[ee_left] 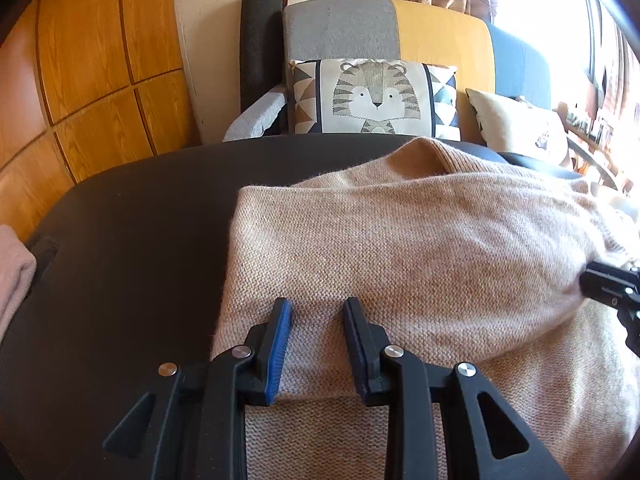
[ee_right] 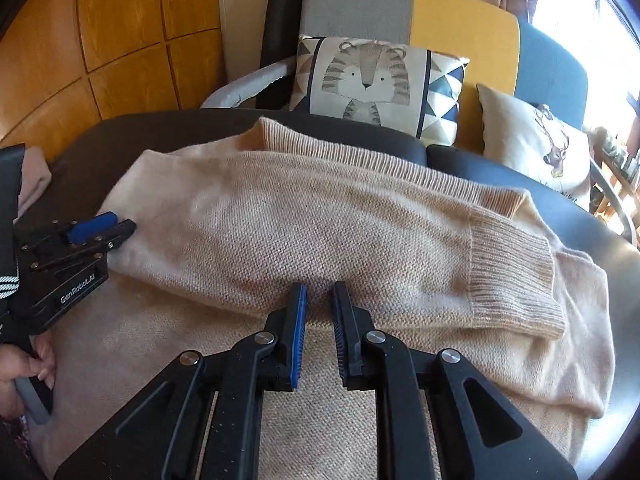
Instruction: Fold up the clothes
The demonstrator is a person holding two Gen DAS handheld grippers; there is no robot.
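A beige knit sweater [ee_left: 400, 240] [ee_right: 320, 220] lies spread on a dark padded table [ee_left: 140, 220] [ee_right: 568, 220]. One sleeve is folded across its body, with the ribbed cuff [ee_right: 512, 272] at the right. My left gripper [ee_left: 316, 302] [ee_right: 120, 226] is open at the sweater's left side; the folded layer lies flat under and between its fingers. My right gripper [ee_right: 320, 290] [ee_left: 588, 276] is over the sleeve's near edge. Its jaws stand a narrow gap apart, and the knit between them lies flat and unpinched. A hand [ee_right: 24, 364] holds the left gripper's handle.
A pinkish folded garment [ee_left: 12, 272] [ee_right: 36, 176] sits at the table's left edge. Behind the table a sofa carries a tiger cushion [ee_left: 376, 96] [ee_right: 368, 80] and a deer cushion [ee_right: 540, 152]. Wooden panels [ee_left: 100, 60] are at the left and a bright window is at the right.
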